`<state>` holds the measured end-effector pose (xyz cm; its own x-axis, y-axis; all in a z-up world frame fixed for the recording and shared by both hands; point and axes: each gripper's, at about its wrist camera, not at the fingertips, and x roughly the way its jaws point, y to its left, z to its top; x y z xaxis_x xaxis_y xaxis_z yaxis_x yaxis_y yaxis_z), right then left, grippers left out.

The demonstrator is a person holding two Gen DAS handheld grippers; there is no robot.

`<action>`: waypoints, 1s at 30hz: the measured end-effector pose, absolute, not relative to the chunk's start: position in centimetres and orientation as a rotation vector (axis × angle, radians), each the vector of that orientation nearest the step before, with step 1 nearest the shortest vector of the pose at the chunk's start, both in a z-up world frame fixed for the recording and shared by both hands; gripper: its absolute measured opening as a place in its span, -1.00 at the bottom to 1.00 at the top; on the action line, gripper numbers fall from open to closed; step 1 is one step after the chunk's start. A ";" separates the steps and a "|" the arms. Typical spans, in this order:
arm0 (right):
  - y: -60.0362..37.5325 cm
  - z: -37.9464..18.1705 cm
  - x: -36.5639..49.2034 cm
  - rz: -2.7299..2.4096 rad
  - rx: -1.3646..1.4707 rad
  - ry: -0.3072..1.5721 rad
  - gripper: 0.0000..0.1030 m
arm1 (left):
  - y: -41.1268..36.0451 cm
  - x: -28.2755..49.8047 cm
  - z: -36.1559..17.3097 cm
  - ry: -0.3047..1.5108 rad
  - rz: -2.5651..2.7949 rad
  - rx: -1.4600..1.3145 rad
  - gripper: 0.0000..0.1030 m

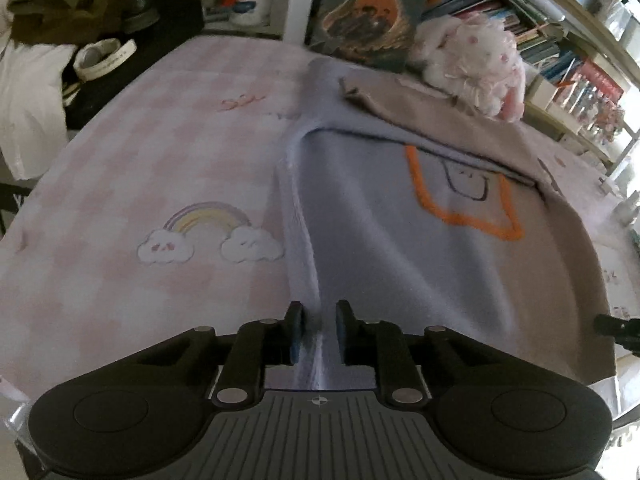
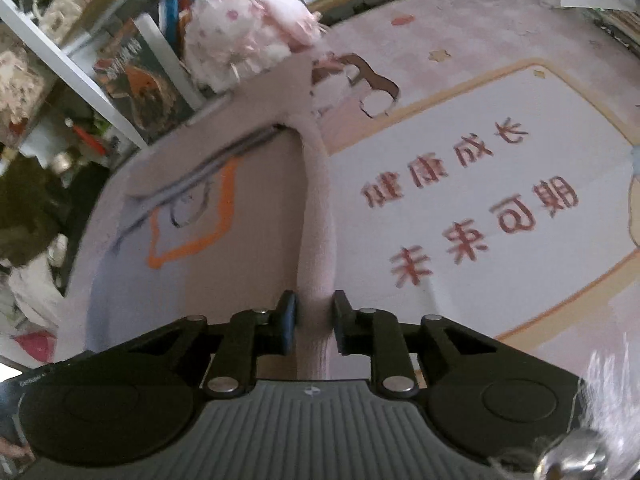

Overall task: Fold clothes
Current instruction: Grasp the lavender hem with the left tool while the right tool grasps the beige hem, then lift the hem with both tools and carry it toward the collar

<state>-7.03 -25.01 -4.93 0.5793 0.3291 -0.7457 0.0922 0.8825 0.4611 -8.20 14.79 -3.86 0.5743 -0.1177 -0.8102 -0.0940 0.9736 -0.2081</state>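
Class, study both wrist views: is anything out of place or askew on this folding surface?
Yes. A fluffy pink plush toy sits on the far edge of the garment being folded, so it could obstruct the fold. Nothing looks spilled or damaged.

Both wrist views low, close, facing along the garment [image 1: 400, 240], sharing its blurred, seemingly orange outline [image 2: 192, 236]

The left gripper [image 1: 318, 330], low in the frame, is matte black plastic: two angular linkage arms with silver round-head screws at their pivots, blue pads on the inner finger faces, round domed housings at either side, and a grey ribbed central plate bearing a small crosshair mark. The right gripper [image 2: 314, 322] looks identical, with faint white lettering at lower left.
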 end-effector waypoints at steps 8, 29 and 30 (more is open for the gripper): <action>-25.2 -5.7 -8.4 0.173 0.480 0.960 -0.51 | 15.8 -9.1 -4.8 0.961 -0.013 -0.352 -0.25; -29.0 -5.0 -17.0 0.297 0.527 0.995 -0.88 | 17.1 -18.8 -3.8 0.958 0.011 -0.631 -0.93; -29.1 -5.0 -17.8 0.305 0.525 1.004 -0.88 | 17.0 -19.4 -3.9 0.963 0.012 -0.636 -0.93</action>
